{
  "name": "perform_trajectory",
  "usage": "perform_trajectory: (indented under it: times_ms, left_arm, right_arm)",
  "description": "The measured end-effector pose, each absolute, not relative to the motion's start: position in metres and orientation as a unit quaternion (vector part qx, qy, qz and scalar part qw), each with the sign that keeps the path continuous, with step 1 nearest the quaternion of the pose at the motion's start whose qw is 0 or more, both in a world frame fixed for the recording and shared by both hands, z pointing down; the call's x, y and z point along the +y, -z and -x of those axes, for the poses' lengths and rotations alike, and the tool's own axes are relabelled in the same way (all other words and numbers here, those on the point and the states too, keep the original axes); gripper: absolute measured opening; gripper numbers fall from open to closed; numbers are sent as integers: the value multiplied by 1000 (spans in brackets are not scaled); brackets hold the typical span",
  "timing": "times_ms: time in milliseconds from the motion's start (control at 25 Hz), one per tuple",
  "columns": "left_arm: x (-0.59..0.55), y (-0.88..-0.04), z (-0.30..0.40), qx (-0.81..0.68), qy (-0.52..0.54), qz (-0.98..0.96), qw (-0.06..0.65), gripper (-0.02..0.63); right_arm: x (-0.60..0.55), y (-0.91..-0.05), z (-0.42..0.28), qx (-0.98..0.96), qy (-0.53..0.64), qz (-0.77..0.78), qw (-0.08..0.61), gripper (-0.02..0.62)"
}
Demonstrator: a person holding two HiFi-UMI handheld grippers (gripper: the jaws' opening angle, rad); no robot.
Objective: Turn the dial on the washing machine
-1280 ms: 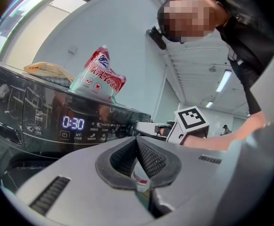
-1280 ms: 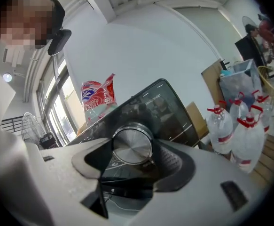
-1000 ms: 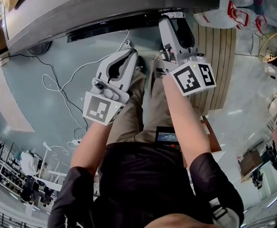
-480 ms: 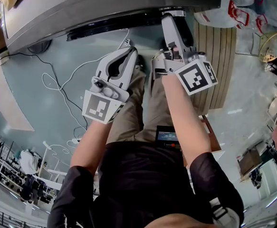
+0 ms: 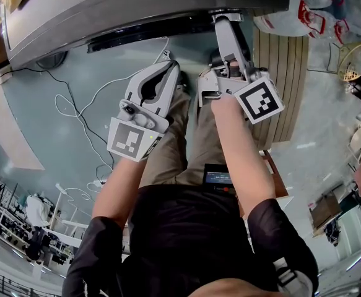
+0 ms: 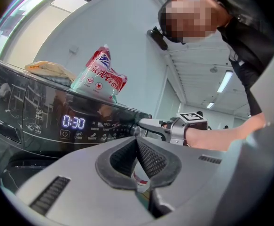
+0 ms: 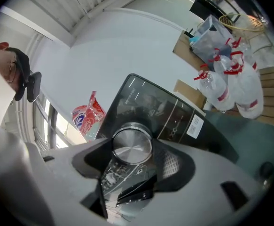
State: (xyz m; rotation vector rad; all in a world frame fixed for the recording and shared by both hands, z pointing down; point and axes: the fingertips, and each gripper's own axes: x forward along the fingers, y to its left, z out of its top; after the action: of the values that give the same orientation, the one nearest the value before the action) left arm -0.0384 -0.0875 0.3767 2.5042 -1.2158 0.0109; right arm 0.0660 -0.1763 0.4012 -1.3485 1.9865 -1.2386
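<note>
Dial (image 7: 132,145): round knob with a brushed-metal face and bright rim, set in the washing machine's control panel.
Right gripper (image 5: 227,22): grey moulded shell; its dark ribbed pads are clamped on the dial's two sides.
Washing machine (image 6: 38,126): glossy dark front with a curved edge.
Display (image 6: 73,122): lit digits 0:30, beside the dial.
Bag (image 6: 99,79): crinkled red-and-white plastic, on the machine's top.
Left gripper (image 6: 137,142): pads pressed together, nothing held, clear of the machine's front.

floor (image 5: 38,129) grey-green | washing machine (image 5: 106,11) at 12 o'clock | white cables (image 5: 61,107) at 9 o'clock | wooden slatted board (image 5: 290,85) at 2 o'clock | tied plastic bags (image 5: 295,18) at 1 o'clock
</note>
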Motion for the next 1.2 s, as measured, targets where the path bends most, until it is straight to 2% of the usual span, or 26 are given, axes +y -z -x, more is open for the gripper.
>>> perform_trajectory:
  times_ms: [1200]
  left_arm:
    - [-94,-377,41,-434,-4,-883,178,-6]
  right_arm:
    - [-175,-408,-68,646,550,438,298,273]
